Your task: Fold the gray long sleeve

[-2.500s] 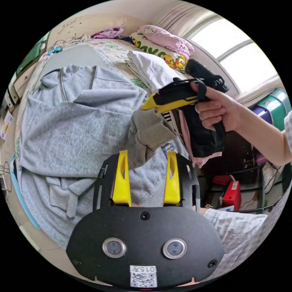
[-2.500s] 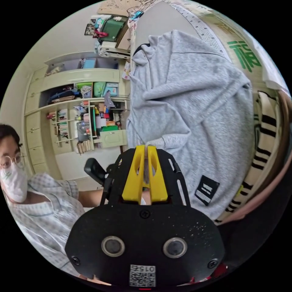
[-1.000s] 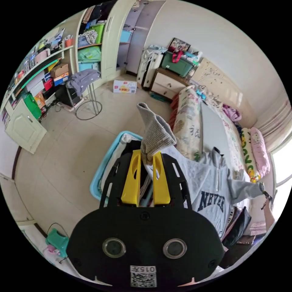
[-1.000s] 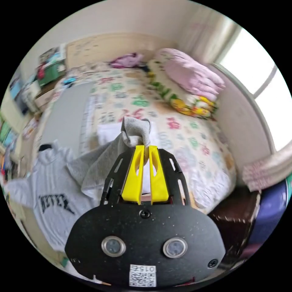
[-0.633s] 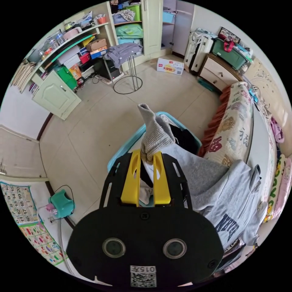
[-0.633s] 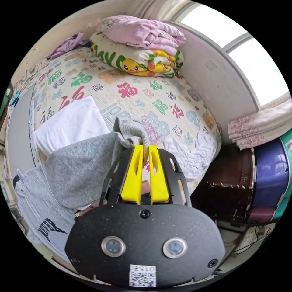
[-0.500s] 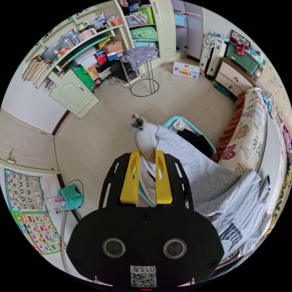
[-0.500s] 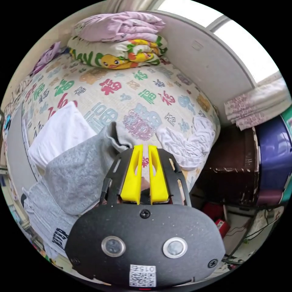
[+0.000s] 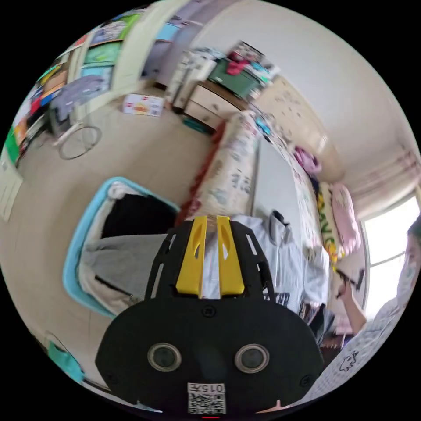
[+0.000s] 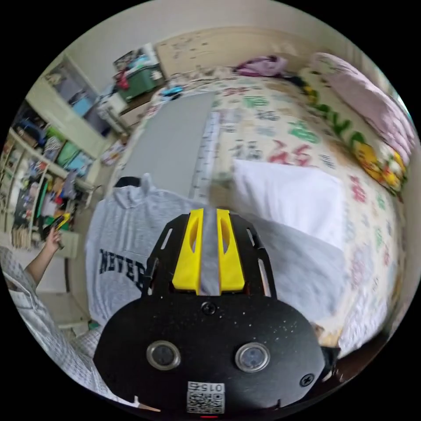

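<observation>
The gray long sleeve [image 10: 127, 245] lies front up on the bed's near edge, dark lettering showing, collar toward a gray mat. One sleeve [image 10: 298, 272] stretches flat across the bedspread. In the left gripper view the shirt [image 9: 285, 263] is on the bed and its other sleeve [image 9: 114, 263] drapes over a blue basket. My left gripper [image 9: 209, 219] has its yellow jaws close together with nothing between them. My right gripper [image 10: 209, 212] hovers over the shirt's shoulder, jaws likewise close together and holding nothing. A hand [image 10: 55, 237] holds the left gripper off the shirt's far side.
The blue laundry basket [image 9: 72, 263] with clothes stands on the floor beside the bed. A folded white cloth [image 10: 289, 197] and the gray mat [image 10: 175, 140] lie on the bedspread, stacked quilts [image 10: 372, 123] at its far side. Shelves [image 10: 39, 175], a stool [image 9: 74, 140] and a box [image 9: 142, 104] are farther off.
Both grippers held the sleeve cuffs stretched apart, then let go. The sleeves now lie spread, one on the bed, one over the basket. Both cameras have swung back toward the shirt.
</observation>
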A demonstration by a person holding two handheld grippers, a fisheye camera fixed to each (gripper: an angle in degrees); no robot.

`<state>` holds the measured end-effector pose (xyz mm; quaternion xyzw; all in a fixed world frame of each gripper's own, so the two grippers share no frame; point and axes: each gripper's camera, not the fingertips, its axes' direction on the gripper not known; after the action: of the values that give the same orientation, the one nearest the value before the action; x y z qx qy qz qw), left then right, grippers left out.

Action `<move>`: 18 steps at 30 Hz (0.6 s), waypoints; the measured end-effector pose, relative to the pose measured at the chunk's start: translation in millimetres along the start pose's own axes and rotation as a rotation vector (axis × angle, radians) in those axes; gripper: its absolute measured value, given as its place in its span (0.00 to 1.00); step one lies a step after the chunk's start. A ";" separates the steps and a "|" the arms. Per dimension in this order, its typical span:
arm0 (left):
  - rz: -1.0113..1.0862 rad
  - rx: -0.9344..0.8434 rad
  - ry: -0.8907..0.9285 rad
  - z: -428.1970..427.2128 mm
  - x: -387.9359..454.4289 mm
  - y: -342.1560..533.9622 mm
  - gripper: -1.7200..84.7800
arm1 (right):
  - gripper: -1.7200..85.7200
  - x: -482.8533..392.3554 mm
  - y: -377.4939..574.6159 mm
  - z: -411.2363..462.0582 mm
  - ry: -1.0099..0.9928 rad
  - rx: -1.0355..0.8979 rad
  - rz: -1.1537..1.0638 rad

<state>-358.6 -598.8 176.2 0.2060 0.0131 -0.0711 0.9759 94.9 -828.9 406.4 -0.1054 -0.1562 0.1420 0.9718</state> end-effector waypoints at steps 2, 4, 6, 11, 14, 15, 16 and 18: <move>0.201 -0.078 -0.009 43.9 40.0 -26.5 0.10 | 0.09 -33.5 -27.6 38.7 -0.064 -0.026 -0.109; 0.347 -0.133 -0.015 81.4 76.4 -47.7 0.11 | 0.10 -64.3 -51.9 74.0 -0.082 -0.084 -0.214; 0.478 -0.214 0.072 122.4 115.9 -67.7 0.11 | 0.11 -91.4 -72.1 112.3 -0.049 -0.150 -0.292; 0.619 -0.276 -0.012 178.5 155.7 -83.6 0.09 | 0.04 -102.6 -78.6 170.7 0.012 -0.282 -0.306; 0.591 -0.267 -0.082 196.7 149.8 -91.3 0.03 | 0.01 -97.8 -71.3 182.7 0.095 -0.261 -0.362; 0.593 -0.254 -0.083 201.2 147.9 -92.1 0.02 | 0.01 -93.1 -70.8 182.5 0.096 -0.248 -0.337; 0.590 -0.242 -0.085 202.2 147.5 -92.3 0.02 | 0.01 -91.0 -70.1 182.1 0.106 -0.235 -0.326; 0.580 -0.213 -0.128 205.7 151.0 -91.2 0.01 | 0.01 -85.1 -64.9 181.1 0.186 -0.172 -0.292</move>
<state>-223.0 -784.6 319.6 0.0930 -0.1004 0.1989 0.9704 -27.3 -886.9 567.5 -0.1771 -0.0911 -0.0245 0.9797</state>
